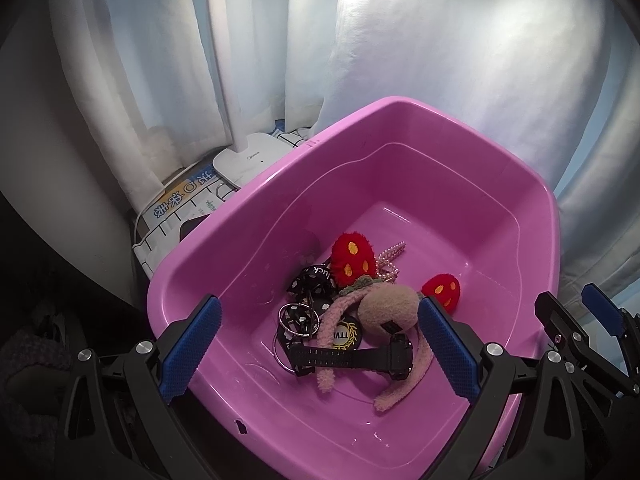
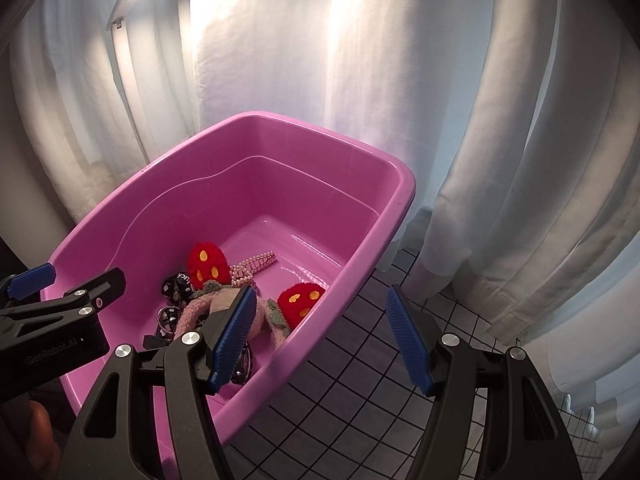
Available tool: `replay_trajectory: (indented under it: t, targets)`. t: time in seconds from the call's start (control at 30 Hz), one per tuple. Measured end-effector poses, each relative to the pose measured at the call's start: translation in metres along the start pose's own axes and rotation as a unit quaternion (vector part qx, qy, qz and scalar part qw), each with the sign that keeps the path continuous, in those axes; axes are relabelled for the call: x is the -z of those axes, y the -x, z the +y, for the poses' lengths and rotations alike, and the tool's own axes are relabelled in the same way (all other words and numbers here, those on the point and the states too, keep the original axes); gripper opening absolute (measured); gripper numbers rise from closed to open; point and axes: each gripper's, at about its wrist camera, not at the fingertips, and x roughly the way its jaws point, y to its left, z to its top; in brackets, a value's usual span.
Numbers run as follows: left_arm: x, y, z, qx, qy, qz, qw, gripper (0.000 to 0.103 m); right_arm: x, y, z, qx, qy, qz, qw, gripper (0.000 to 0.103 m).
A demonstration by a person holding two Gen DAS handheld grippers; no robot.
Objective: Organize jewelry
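A pink tub (image 1: 500,216) stands on a bench covered by a white cloth with a black grid (image 2: 360,360), close to its back edge where the white curtain (image 2: 500,140) hangs. All the jewelry in view lies heaped on the tub's floor toward its near wall: a black watch (image 1: 352,358), a tan plush charm (image 1: 386,310) with long pink fuzzy straps, two red plush strawberries (image 1: 354,258), a pearl hair clip (image 1: 390,254), metal key rings (image 1: 298,316) and black badges (image 1: 312,280).

The left hand-held gripper (image 1: 320,350) hangs over the heap with its jaws spread wide and nothing between them. The right hand-held gripper (image 2: 322,334) is likewise released and empty, straddling the tub's right wall: one finger inside, one over the cloth.

This heap would fit either pieces gathered into the tub or pieces waiting to be sorted out of it, so no direction can be judged. Whichever it is, handling this pile well means taking one piece at a time. The straps, rings and watch band overlap, so a grip on one is likely to drag its neighbours. The watch lies on top and looks easiest to pinch across its band.
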Motion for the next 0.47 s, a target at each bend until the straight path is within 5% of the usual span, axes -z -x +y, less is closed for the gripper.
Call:
replay_trajectory:
  t: [0.47]
  targets:
    - [-0.0005,0.0005,-0.0009,0.001,0.0,-0.002,1.0,0.097,0.0002,0.0001,0.0004,-0.001,-0.003,0.001,1.0,0.064]
